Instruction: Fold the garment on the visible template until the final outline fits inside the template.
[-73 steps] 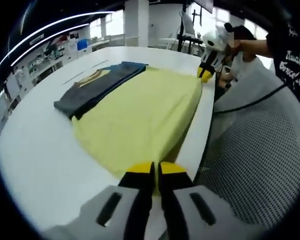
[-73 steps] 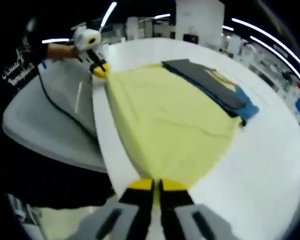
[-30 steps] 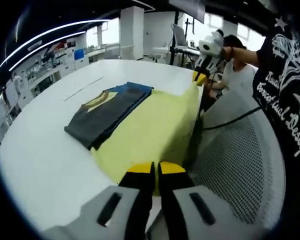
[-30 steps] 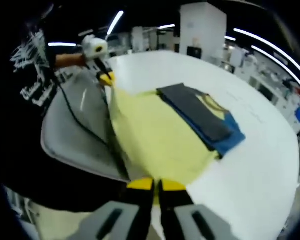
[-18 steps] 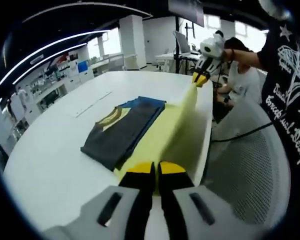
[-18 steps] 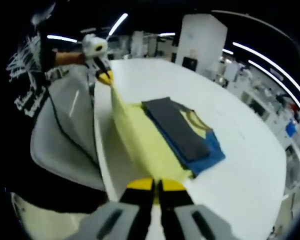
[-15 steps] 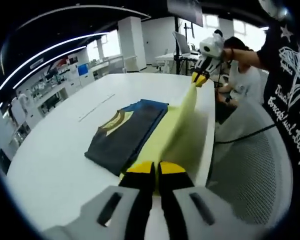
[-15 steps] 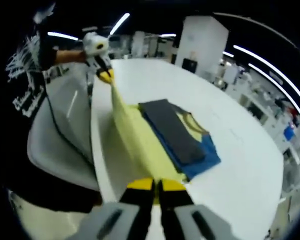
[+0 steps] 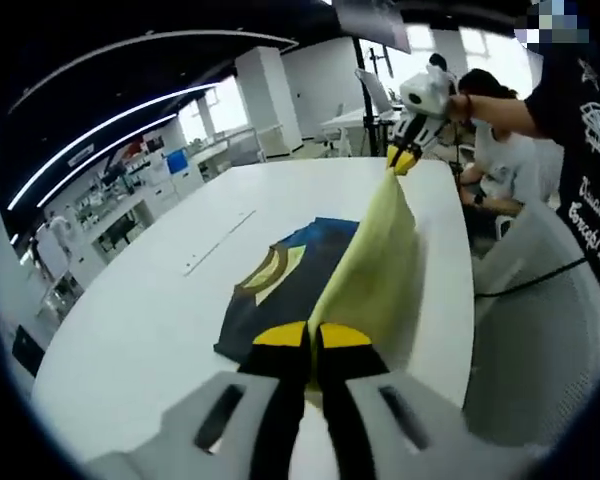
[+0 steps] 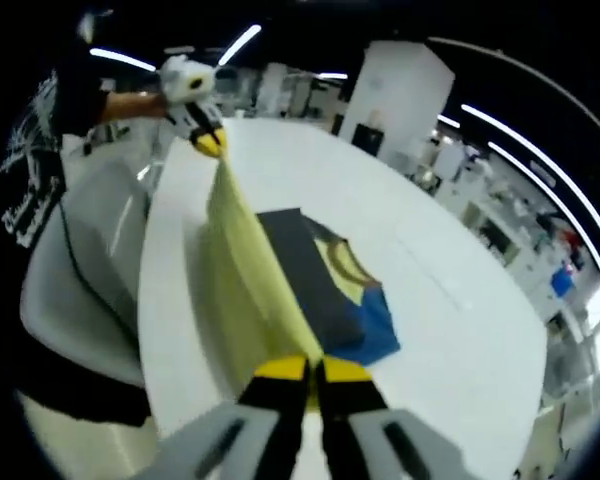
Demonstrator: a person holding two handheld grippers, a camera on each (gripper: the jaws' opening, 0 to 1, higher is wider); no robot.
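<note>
**Yellow cloth lifted off the desk, stretched between both tools**

Since the earlier frames the yellow cloth (image 9: 375, 265) has risen from lying flat to hanging as a steep sheet — it now uncovers more of the folded dark garment (image 9: 280, 285) beneath it.

Seen from the left gripper view, the left tool (image 9: 311, 337) has its jaws pressed together on the cloth's near corner, and the right tool (image 9: 405, 160) pinches the far corner, up by a person's hand (image 9: 458, 100). From the right gripper view the picture mirrors: the right tool (image 10: 312, 371) is clamped on its corner of the cloth (image 10: 245, 285), with the left tool (image 10: 209, 141) gripping the other end.

The garment (image 10: 320, 290) lies folded on the white desk (image 9: 150, 310) — dark grey on top, a blue layer and a yellow curved print showing at one end. Its edge nearest the cloth is partly hidden. The desk surface beyond the garment lies open and bare on the far side. A mesh chair (image 9: 540, 340) stands just past the desk's near edge, beside the hanging cloth.
</note>
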